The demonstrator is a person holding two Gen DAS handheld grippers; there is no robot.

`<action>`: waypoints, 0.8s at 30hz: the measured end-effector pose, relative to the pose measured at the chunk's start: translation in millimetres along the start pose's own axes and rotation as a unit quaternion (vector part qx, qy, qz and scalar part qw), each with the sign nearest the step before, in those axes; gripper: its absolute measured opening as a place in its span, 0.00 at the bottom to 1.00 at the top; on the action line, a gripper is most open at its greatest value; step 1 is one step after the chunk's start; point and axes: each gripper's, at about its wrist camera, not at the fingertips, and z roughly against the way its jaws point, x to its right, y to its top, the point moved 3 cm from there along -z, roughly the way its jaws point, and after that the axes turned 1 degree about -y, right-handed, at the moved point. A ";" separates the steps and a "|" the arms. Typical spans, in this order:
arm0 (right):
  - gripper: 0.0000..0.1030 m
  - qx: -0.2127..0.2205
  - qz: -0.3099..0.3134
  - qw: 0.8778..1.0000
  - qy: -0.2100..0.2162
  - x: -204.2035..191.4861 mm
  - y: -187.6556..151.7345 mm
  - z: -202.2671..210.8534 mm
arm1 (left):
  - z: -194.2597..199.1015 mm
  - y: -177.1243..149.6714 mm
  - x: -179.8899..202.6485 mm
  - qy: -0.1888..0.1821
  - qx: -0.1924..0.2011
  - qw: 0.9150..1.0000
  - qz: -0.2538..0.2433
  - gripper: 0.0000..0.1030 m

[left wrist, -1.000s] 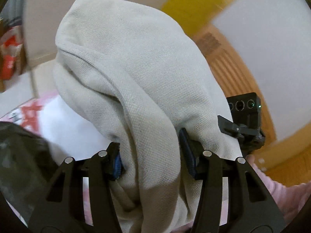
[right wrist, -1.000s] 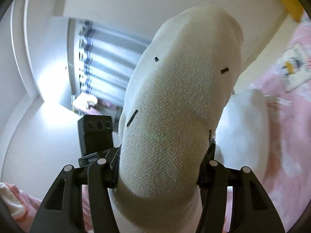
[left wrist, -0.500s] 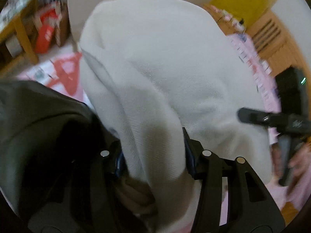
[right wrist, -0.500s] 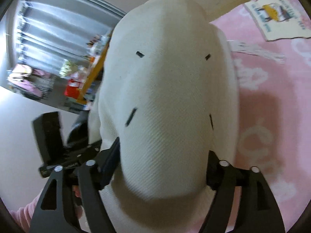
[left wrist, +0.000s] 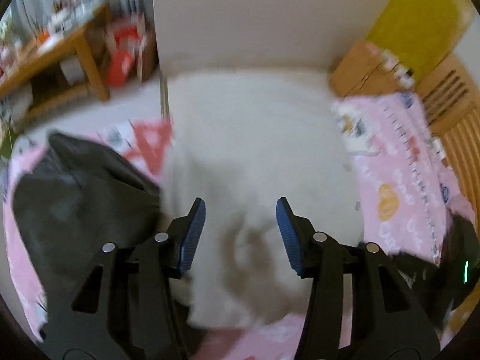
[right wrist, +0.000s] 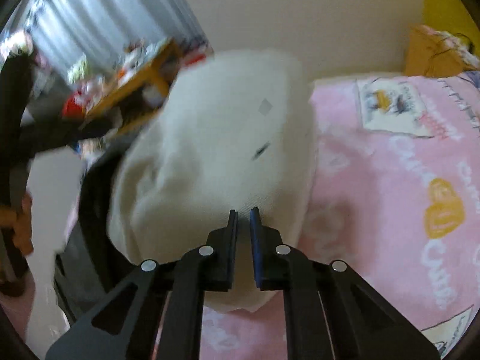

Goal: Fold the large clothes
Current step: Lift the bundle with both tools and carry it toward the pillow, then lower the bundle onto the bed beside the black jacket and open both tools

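A large white garment [left wrist: 255, 138] lies in a blurred heap on the pink bedspread [left wrist: 399, 180]. Above its near end hangs my left gripper [left wrist: 241, 234], open, with both blue pads bare and the cloth below them. In the right wrist view the same garment [right wrist: 216, 150] bulges up just beyond my right gripper [right wrist: 243, 211]. Its jaws are closing and stand almost together, and nothing is between them. Part of the right gripper's dark body [left wrist: 456, 264], with a green light, shows at the left wrist view's lower right edge.
A dark garment [left wrist: 75, 195] lies on the bed left of the white one. A wooden table [left wrist: 60, 48] with clutter stands at the far left and a cardboard box [left wrist: 354, 66] by the wall. A hand [right wrist: 21, 231] shows at the left edge.
Both grippers have tipped down toward the bed. The white garment, draped over and between both pairs of jaws before, now lies on the bedspread. The right jaws have come together.
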 end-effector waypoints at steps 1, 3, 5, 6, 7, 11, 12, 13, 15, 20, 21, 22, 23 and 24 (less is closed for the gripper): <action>0.09 -0.007 0.014 1.000 -0.019 -5.0 -3.7 -8.6 | -27.8 -5.0 1.2 0.018 -0.030 0.999 0.005 0.47; 0.09 -0.022 0.022 0.998 -0.049 -10.6 -7.0 -22.9 | -60.3 -19.9 -2.4 0.053 -0.039 0.998 -0.008 0.47; 0.09 -0.037 0.030 0.996 -0.070 -8.4 -16.2 -33.1 | -62.9 -38.5 -5.8 0.056 -0.025 0.998 -0.013 0.46; 0.09 -0.038 0.051 0.995 -0.083 -10.2 -22.5 -32.7 | -60.2 -48.4 -8.3 0.062 -0.013 0.998 -0.019 0.46; 0.09 -0.035 0.067 0.993 -0.091 -15.7 -24.5 -32.4 | -56.0 -56.4 -10.9 0.069 -0.003 0.997 -0.023 0.46; 0.07 -0.028 0.049 0.997 -0.061 -15.3 -0.8 -6.4 | -37.0 -67.9 -19.9 0.072 0.034 0.996 -0.032 0.43; 0.07 -0.002 0.046 0.997 -0.061 -14.1 13.4 5.8 | -24.1 -69.6 -19.9 0.074 0.047 0.996 -0.029 0.43; 0.07 0.024 0.047 0.997 -0.060 -15.2 31.7 15.5 | -13.7 -71.9 -20.2 0.073 0.057 0.995 -0.023 0.43; 0.08 0.041 0.048 0.997 -0.044 -19.2 72.3 20.5 | -17.6 -78.5 -23.5 0.078 0.042 0.996 -0.019 0.43; 0.09 -0.049 0.060 0.995 -0.058 -20.0 160.1 -64.8 | -37.7 -97.3 -32.1 0.086 0.034 0.996 -0.011 0.44; 0.06 -0.085 0.056 0.992 -0.072 -13.6 167.8 -93.7 | -39.1 -99.0 -32.9 0.089 0.037 0.995 -0.012 0.45; 0.05 -0.111 0.045 0.990 -0.073 -7.2 171.9 -117.4 | -43.0 -99.4 -34.5 0.094 0.037 0.995 -0.014 0.45; 0.05 -0.123 0.041 0.989 -0.075 -2.4 174.0 -132.5 | -46.1 -98.2 -36.1 0.095 0.037 0.995 -0.015 0.45; 0.05 -0.131 0.037 0.987 -0.079 1.0 175.2 -146.1 | -49.3 -95.8 -39.1 0.096 0.038 0.995 -0.015 0.45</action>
